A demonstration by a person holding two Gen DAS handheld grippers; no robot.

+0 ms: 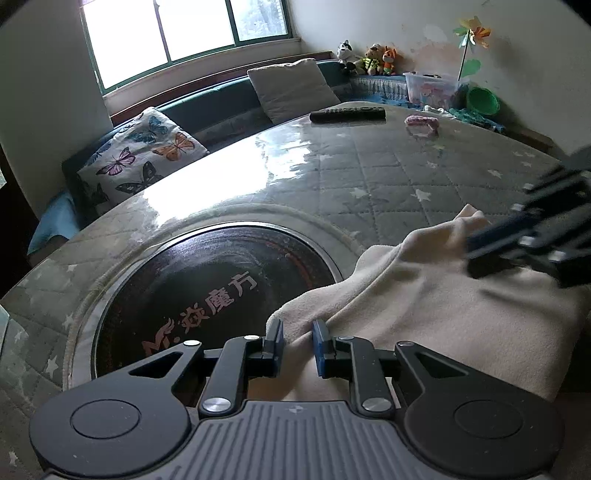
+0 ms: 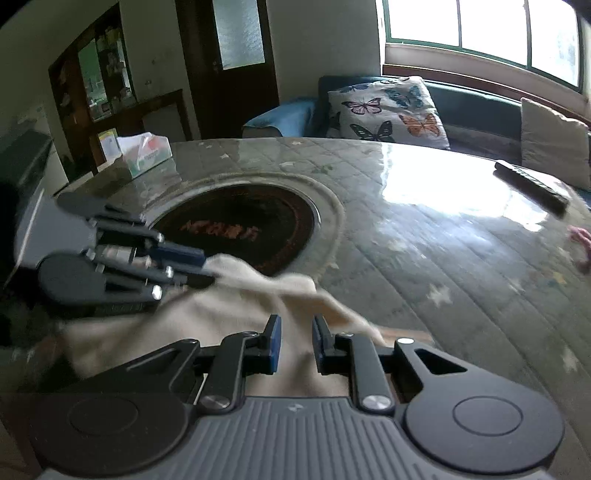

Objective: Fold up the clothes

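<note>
Nearby: remote (image 1: 347, 114), tissue box (image 2: 146, 155); both grippers' fingers (image 1: 320, 338) clamped on cream cloth (image 1: 443, 306).

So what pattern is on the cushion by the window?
Coloured butterflies on white fabric cushion; clearest in the right wrist view.

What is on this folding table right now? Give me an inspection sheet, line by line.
Surface: round table under a quilted star-print cover and glossy clear sheet; dark round panel with lettering set in the middle.
Job's things: cream garment bunched at the near edge, not yet flat.
Clutter: remote control, pink item, tissue box.
Grippers: left hand-held gripper and right hand-held gripper each pinch a fold of the garment.
Cables: nothing seen.
Surroundings: window, bench with butterfly cushion, plush toys, dark door.
</note>
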